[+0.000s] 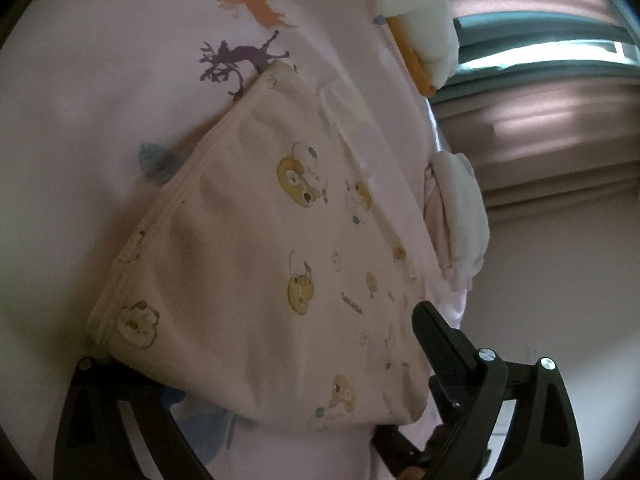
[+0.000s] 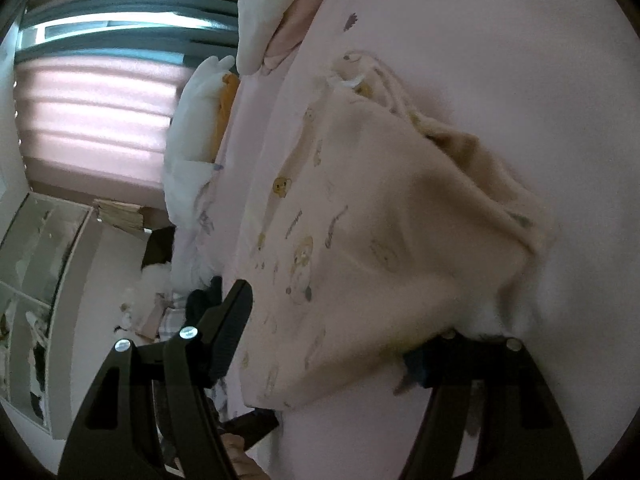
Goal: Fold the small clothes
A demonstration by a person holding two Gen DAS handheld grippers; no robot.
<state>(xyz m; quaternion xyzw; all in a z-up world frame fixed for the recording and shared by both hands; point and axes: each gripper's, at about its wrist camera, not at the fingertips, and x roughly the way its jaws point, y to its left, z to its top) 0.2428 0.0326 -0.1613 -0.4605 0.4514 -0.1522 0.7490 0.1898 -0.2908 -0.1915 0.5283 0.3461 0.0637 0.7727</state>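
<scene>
A small cream garment (image 1: 256, 264) printed with yellow cartoon animals lies on a pale pink bed sheet (image 1: 80, 128) with coloured animal shapes. In the left wrist view my left gripper (image 1: 264, 360) is open; the garment's near edge lies between its two fingers, the left finger under the cloth and the right finger (image 1: 440, 340) beside it. In the right wrist view the same garment (image 2: 380, 240) is partly folded and bunched at the right. My right gripper (image 2: 352, 332) is open and straddles its near edge, the right finger hidden by the cloth.
Folded white, orange and pink clothes (image 1: 424, 20) lie stacked at the bed's far edge, with another small white and pink pile (image 1: 456, 216) nearer. Beyond the bed are window blinds (image 2: 100, 120), a white shelf unit (image 2: 40, 280) and clutter on the floor.
</scene>
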